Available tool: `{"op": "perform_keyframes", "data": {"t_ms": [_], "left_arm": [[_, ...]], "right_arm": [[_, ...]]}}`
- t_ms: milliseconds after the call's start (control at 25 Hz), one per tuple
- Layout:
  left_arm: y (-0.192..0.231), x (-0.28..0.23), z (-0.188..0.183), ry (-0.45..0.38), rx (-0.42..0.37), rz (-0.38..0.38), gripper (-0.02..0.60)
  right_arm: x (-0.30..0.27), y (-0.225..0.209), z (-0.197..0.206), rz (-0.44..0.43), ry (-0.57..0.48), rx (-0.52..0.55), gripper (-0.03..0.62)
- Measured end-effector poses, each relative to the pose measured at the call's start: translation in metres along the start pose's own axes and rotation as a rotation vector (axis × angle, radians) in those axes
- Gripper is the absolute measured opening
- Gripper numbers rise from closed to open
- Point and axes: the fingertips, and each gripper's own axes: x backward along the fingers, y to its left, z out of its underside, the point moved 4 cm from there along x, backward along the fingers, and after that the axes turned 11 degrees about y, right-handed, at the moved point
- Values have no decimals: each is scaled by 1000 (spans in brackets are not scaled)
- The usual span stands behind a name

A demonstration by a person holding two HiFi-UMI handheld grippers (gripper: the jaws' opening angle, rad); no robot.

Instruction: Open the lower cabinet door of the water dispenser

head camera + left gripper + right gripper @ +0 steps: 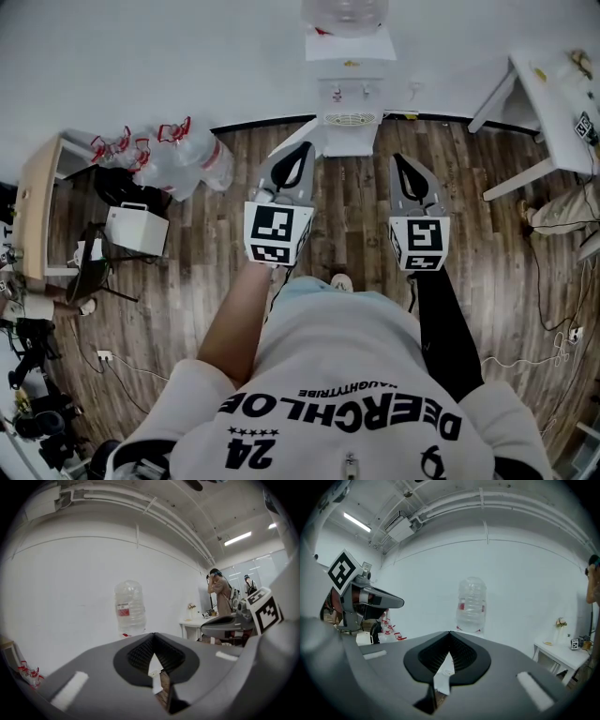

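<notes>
With the water dispenser (349, 94) standing against the far wall, the left gripper (307, 150) and right gripper (397, 159) hover well short, both pinched closed and empty, so they may merely knock its lower door (349, 142) rather than catch its edge.

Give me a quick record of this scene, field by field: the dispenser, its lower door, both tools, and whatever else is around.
Water dispenser: against the wall, bottle on top
Lower cabinet door: looks closed, nothing touching it
Left tool: shut, empty, pointed at the dispenser, short of it
Right tool: shut, empty, beside the left one, also short of it
Floor at left: water jugs with red handles
At right: white table
</notes>
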Motion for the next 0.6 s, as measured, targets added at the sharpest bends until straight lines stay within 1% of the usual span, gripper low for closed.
{"op": "perform_keyframes", "data": {"t_ms": [400, 600], "left_arm": [[-9, -6, -6, -13, -15, 20, 55], [-14, -3, -11, -21, -7, 25, 55]], "right_arm": [[3, -8, 4, 11, 5, -4, 3], [8, -8, 5, -4, -1, -3, 3]]}}
